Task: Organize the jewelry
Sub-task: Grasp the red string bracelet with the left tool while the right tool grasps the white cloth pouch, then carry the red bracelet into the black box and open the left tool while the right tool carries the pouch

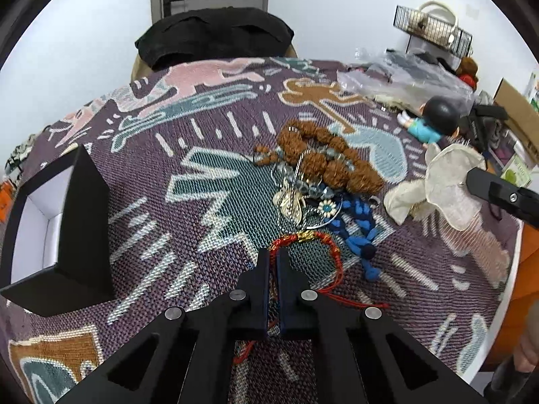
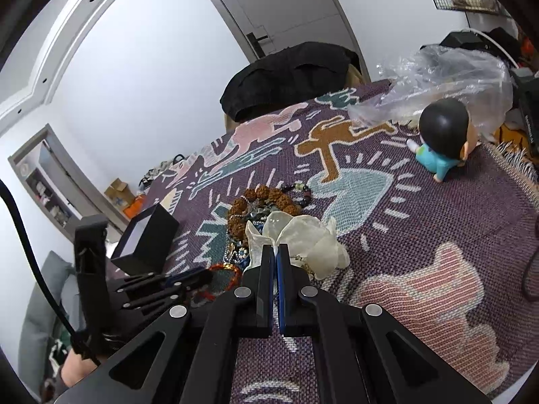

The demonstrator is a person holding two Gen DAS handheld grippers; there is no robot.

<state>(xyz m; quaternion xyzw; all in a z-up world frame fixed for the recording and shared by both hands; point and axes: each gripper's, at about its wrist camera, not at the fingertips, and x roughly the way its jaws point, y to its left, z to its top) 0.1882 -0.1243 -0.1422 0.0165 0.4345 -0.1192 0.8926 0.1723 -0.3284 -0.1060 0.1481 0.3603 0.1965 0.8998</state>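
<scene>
The left gripper [image 1: 273,256] is pinched on the red cord bracelet [image 1: 311,239] — the jewelry pile [image 1: 316,171] lies just beyond its tips. The right gripper [image 2: 276,252] clamps the cream fabric flower [image 2: 303,239]; the black box [image 2: 146,237] sits off to its left.

both grippers are matte black plastic: the left gripper [image 1: 273,257] and right gripper [image 2: 275,252] show blue inner pads, silver round pivot screws behind the fingers, triangular cutouts.
</scene>
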